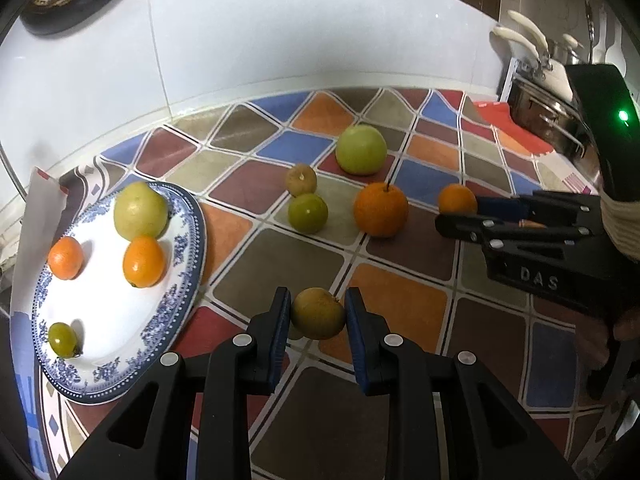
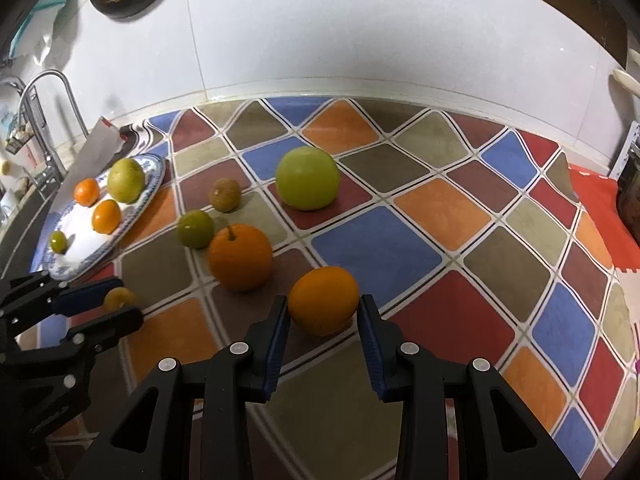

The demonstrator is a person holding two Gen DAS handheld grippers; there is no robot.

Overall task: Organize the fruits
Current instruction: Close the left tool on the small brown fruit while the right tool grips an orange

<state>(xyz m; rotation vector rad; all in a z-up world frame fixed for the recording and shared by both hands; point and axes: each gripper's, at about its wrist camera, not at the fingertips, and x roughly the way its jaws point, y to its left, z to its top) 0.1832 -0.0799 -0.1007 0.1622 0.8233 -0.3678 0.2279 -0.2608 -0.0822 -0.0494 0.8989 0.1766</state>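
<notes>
My left gripper (image 1: 318, 309) is shut on a small yellow-brown fruit (image 1: 318, 314), low over the tiled mat beside the blue-and-white plate (image 1: 192, 240). The plate carries a yellow-green fruit (image 1: 140, 210), two small oranges (image 1: 144, 261) and a little green fruit (image 1: 63, 339). My right gripper (image 2: 323, 309) is shut on a small orange (image 2: 323, 300), both pads against its sides. Loose on the mat lie a big green apple (image 2: 307, 178), a stemmed orange (image 2: 240, 258), a small green fruit (image 2: 196, 229) and a brownish one (image 2: 225, 195).
A white paper sheet (image 1: 36, 208) sticks out from under the plate at the left. A faucet (image 2: 48, 120) and sink stand beyond it. Steel pots (image 1: 540, 108) and a red mat (image 2: 592, 208) lie to the right, with a white tiled wall (image 2: 360, 40) behind.
</notes>
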